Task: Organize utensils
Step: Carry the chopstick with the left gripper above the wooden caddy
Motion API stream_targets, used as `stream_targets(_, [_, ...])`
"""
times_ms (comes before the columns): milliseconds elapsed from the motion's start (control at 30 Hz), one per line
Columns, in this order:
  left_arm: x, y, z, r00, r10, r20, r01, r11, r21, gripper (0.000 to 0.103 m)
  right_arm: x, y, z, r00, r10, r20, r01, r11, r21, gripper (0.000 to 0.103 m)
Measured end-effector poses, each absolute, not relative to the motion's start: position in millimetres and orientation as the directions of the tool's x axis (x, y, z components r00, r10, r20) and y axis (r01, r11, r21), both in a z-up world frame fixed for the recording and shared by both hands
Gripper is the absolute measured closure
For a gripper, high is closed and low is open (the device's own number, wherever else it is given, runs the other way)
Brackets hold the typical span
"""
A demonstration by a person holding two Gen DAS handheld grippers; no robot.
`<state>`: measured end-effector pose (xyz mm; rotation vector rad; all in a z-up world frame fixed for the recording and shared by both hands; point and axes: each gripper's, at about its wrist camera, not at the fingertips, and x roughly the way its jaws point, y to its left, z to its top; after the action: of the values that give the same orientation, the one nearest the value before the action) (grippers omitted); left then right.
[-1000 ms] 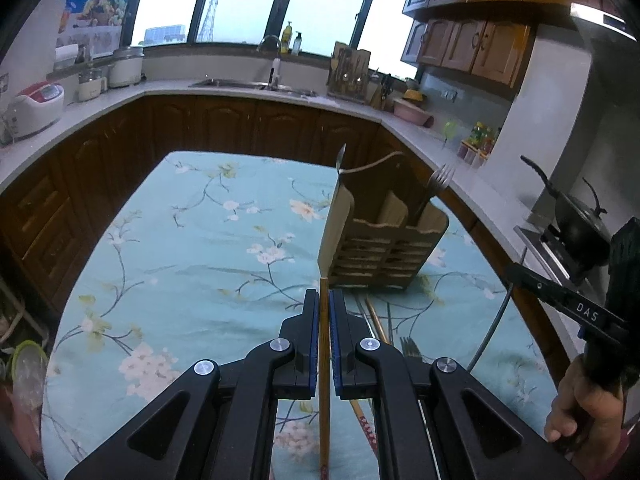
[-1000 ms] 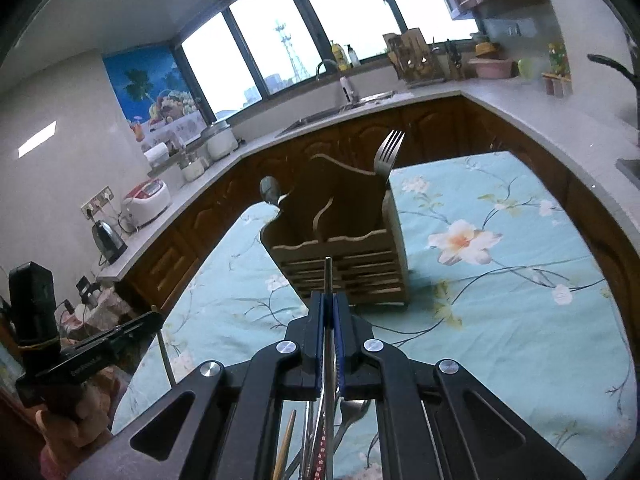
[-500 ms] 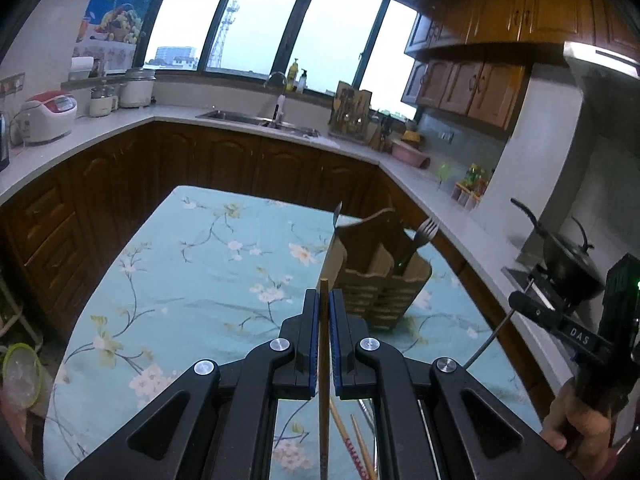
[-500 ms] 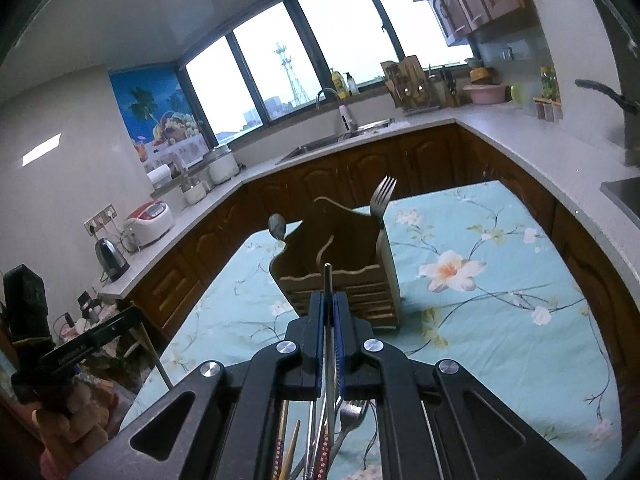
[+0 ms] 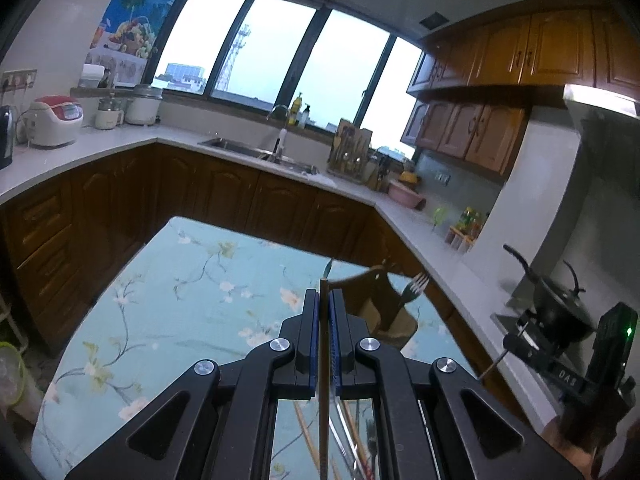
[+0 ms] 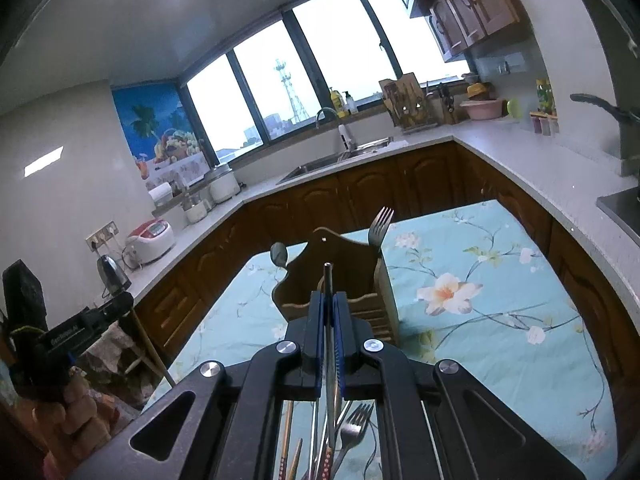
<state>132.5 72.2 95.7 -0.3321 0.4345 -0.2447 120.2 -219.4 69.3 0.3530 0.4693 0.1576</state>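
Between the left gripper's (image 5: 324, 312) jaws stands a thin wooden chopstick (image 5: 323, 380).

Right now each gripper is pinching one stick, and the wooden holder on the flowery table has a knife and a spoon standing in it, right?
Almost. The wooden holder on the flowery table has a fork and a spoon standing in it, not a knife; the right wrist view shows the prongs. The left gripper pinches a wooden stick, the right gripper a metal one.

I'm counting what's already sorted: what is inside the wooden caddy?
A fork and a spoon stand in the caddy, heads up. Its walls and the right gripper hide their handles and the compartment floors, so more may sit inside.
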Motion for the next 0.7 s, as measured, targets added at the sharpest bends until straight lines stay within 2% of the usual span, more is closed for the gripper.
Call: stream_targets(700, [207, 61, 93, 0.92, -0.314, -0.234, 0.213, 0.903, -0.374, 0.1, 161, -250, 106, 0.938, 0.178, -0.297, -0.058, 0.926, 0.372, 0.099])
